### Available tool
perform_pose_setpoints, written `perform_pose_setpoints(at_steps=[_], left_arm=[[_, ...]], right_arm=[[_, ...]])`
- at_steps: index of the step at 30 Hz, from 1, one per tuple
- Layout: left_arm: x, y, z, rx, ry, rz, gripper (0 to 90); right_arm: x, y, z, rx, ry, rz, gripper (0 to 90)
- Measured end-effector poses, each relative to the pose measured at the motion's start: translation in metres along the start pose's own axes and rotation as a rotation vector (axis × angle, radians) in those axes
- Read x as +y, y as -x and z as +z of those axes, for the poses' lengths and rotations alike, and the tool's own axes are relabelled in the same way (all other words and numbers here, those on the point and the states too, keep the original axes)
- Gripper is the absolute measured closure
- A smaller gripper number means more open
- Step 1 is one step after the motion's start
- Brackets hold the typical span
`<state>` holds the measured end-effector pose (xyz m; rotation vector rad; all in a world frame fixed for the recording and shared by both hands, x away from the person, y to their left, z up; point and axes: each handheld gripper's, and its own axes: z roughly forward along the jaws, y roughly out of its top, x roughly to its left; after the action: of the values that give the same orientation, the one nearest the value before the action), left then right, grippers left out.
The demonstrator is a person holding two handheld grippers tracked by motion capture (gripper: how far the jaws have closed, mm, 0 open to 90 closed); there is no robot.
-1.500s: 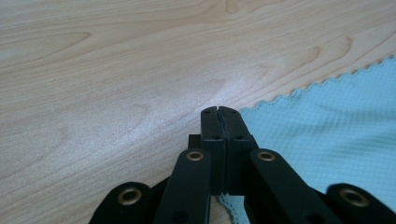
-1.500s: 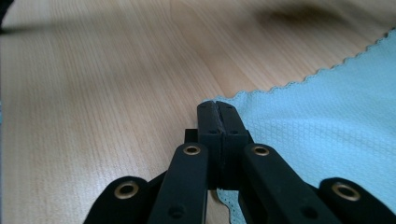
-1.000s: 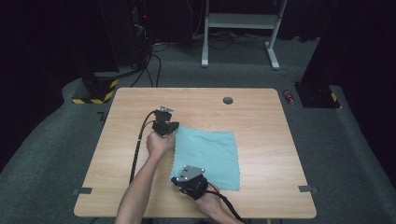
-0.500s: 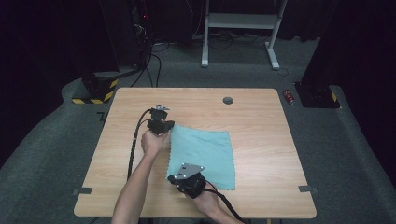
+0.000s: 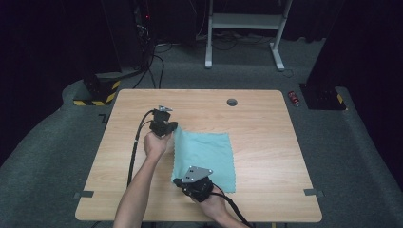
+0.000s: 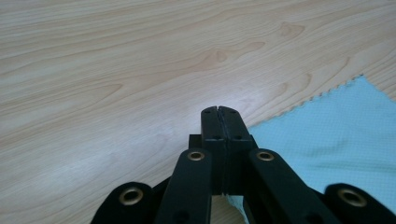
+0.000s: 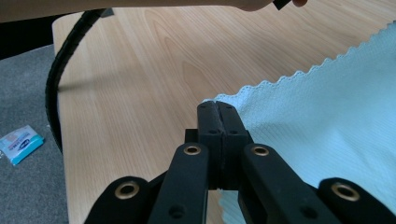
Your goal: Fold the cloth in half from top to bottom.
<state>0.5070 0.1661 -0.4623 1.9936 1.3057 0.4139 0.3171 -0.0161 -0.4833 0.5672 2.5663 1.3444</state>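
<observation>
A light blue cloth (image 5: 204, 156) is spread flat on the wooden table (image 5: 266, 137), slightly left of the table's middle. Its far left corner is pinched by the left gripper (image 5: 172, 127), whose jaws are seen pressed together in the left gripper view, with cloth (image 6: 336, 135) emerging beneath them. Its near left corner is likewise clamped by the right gripper (image 5: 183, 180), jaws fully together on the scalloped edge (image 7: 219, 99). No fold has been made; judged from this, the corners are secured and the lifting and folding are left to do.

Beyond the cloth, a round grommet (image 5: 232, 102) is set in the table. A small packet (image 7: 19, 143) lies on the floor. The table right of the cloth is unobstructed; only the left gripper's cable (image 5: 135, 147) trails nearby.
</observation>
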Motion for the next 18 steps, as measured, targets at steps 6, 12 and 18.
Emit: perform_pose_setpoints(at_steps=[6,12,18], left_arm=[[0.002,0.022,0.022,-0.038,-0.011,0.019,90.0],[0.010,0.042,0.036,-0.070,-0.012,0.045,90.0],[0.017,0.061,0.044,-0.094,-0.006,0.071,90.0]], right_arm=[[-0.018,0.009,-0.015,-0.035,-0.007,0.028,90.0],[-0.037,0.017,-0.030,-0.069,-0.010,0.075,90.0],[-0.053,0.021,-0.044,-0.102,-0.005,0.104,90.0]])
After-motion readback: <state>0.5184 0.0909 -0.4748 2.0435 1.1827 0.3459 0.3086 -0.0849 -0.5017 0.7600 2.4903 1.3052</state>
